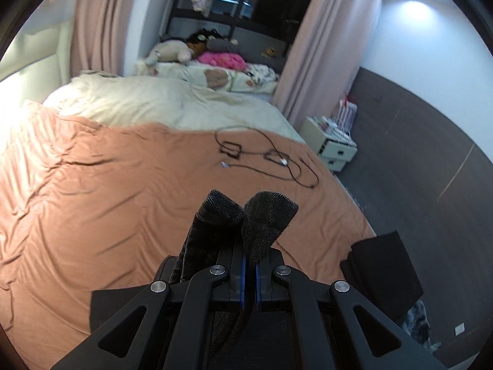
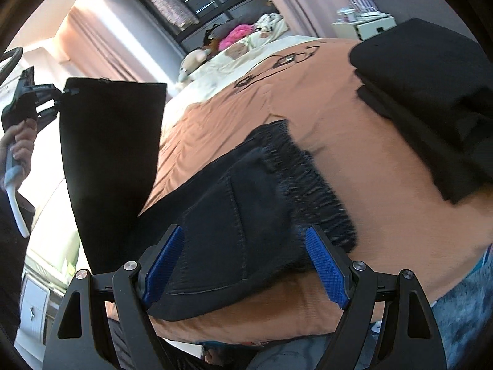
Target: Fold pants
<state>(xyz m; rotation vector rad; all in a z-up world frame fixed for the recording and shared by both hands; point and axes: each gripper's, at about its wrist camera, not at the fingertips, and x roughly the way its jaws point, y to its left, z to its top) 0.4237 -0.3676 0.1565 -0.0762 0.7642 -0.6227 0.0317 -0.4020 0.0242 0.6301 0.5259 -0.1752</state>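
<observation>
The dark pants [image 2: 240, 191] lie with their ribbed elastic waistband [image 2: 311, 182] on the orange bedsheet [image 2: 354, 141]. One leg end [image 2: 111, 154] is lifted and hangs as a flat black panel at the left. My left gripper [image 2: 63, 94], held by a hand [image 2: 21, 145], is shut on its top corner. In the left wrist view the left gripper [image 1: 249, 252] pinches dark grey fabric [image 1: 265, 215], which bulges out past its blue pads. My right gripper [image 2: 243, 229] stands open low over the waist part, which lies between its fingers.
A stack of folded black garments [image 2: 431, 92] sits on the bed's right side, and shows as the black stack [image 1: 382, 265] in the left wrist view. Black cables [image 1: 271, 157] lie farther up the sheet. A cream duvet [image 1: 148, 101], soft toys [image 1: 172, 51] and a white bedside drawer unit [image 1: 329, 141] lie beyond.
</observation>
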